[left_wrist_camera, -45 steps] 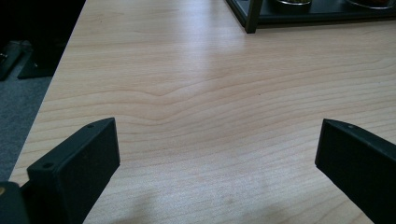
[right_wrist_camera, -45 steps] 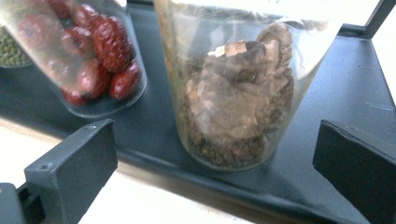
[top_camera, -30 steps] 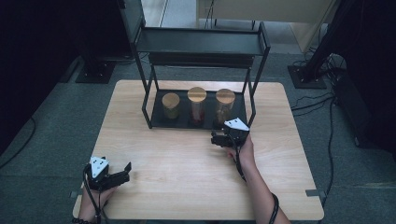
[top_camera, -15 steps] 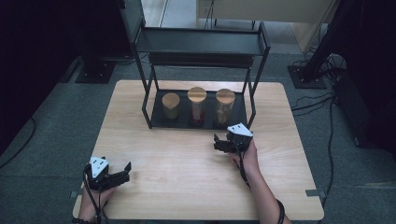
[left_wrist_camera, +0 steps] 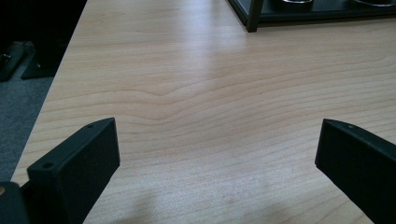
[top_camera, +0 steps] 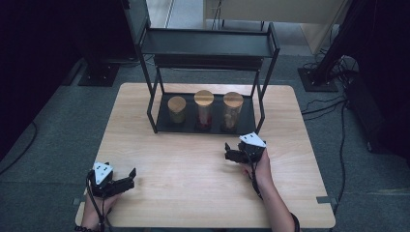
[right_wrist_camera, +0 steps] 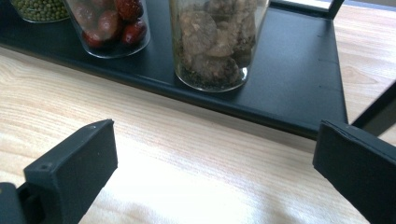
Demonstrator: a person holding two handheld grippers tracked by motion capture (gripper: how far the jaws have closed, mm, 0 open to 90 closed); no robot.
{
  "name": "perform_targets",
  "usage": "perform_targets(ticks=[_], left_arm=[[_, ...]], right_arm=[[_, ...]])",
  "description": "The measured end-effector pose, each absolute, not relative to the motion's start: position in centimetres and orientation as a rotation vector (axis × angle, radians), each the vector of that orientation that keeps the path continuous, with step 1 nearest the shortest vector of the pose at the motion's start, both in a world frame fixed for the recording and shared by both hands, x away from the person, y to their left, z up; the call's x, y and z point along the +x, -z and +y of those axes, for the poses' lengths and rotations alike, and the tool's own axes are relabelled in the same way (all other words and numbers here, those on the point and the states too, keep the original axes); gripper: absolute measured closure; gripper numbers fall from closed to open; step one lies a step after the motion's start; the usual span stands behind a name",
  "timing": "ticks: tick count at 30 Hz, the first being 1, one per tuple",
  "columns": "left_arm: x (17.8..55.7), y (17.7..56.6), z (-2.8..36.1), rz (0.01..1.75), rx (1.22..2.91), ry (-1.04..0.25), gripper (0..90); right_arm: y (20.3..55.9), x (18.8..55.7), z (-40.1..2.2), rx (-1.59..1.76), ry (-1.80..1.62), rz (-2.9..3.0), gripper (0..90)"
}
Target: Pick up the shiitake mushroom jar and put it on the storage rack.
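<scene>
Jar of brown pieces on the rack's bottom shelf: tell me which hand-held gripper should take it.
Right. The right hand-held gripper sits open just in front of the jar of brown pieces; the left hand-held gripper lies open near the table's near-left corner.

Each hand held a black two-jaw gripper. The left gripper (top_camera: 112,182) and the right gripper (top_camera: 245,151) each carried a pale grey three-cornered plate on top, dotted with small dark marks. A thin black cable trailed from each back along the forearm. In the gripper views the jaws were flat, matte black blocks with squared edges and small round screw holes near their corners. A dark band circled the right wrist (top_camera: 294,221).
</scene>
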State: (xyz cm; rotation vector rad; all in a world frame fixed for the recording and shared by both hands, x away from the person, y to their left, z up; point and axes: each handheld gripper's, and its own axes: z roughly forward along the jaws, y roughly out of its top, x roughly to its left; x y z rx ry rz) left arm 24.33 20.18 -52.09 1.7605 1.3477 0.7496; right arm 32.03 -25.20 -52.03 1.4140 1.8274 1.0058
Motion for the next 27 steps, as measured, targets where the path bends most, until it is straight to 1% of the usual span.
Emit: perform_targets(ticks=[27], left_arm=[[24.4, 52.1, 20.1, 1.347, 1.770, -0.753, 0.0]], right_arm=[[52.0, 29.4, -27.0, 1.412, -0.983, 1.810, 0.7]])
